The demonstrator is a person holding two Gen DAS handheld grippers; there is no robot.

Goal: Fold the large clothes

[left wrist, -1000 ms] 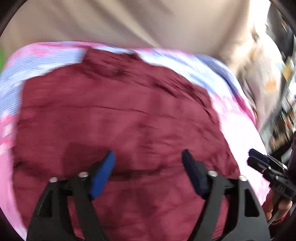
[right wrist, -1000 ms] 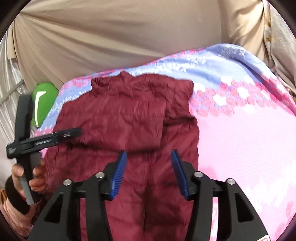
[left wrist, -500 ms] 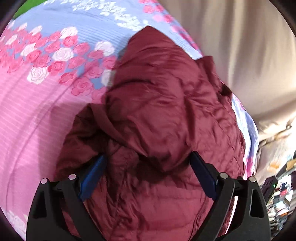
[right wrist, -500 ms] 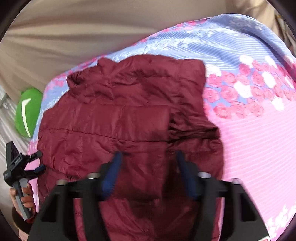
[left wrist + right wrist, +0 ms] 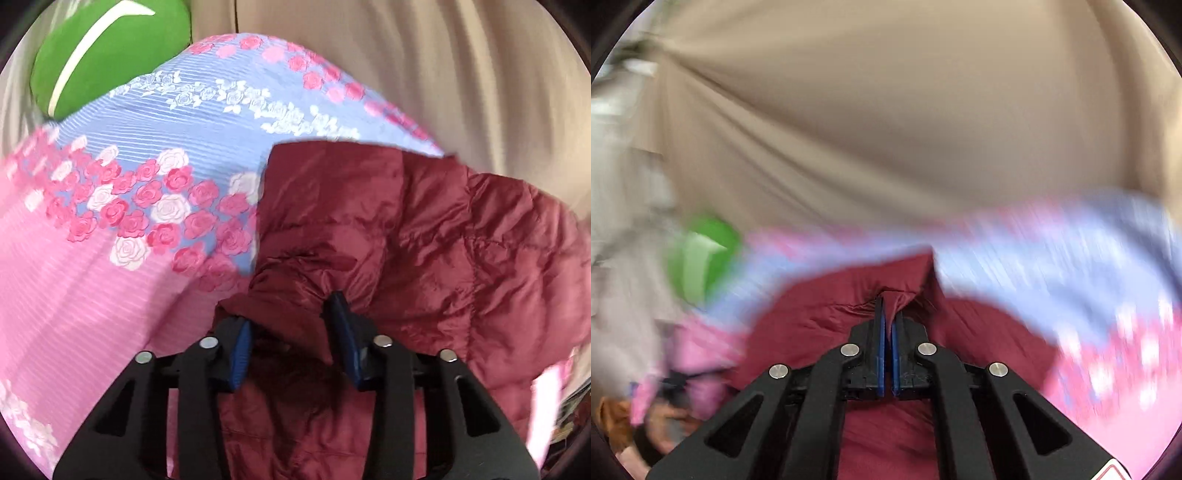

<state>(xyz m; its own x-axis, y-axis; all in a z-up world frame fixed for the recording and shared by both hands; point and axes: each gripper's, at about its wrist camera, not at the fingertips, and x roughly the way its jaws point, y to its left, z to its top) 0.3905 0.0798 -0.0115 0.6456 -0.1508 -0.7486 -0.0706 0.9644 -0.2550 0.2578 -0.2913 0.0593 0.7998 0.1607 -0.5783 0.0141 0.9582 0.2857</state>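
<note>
While the right gripper (image 5: 888, 321) pinches a fold of the maroon jacket (image 5: 424, 236) on the bed (image 5: 92, 295), the left gripper (image 5: 291, 332) clamps a bunched sleeve.

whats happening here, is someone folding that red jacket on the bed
Yes. A person with a handheld gripper in each hand is working on a maroon puffer jacket lying on a floral bedspread. The right gripper is shut on a pinch of the jacket's fabric, near its edge. The left gripper has a bunched fold of the jacket between its fingers, which stand partly apart around it. A green cushion sits at the far end of the bed. The right view is blurred by motion.
</note>
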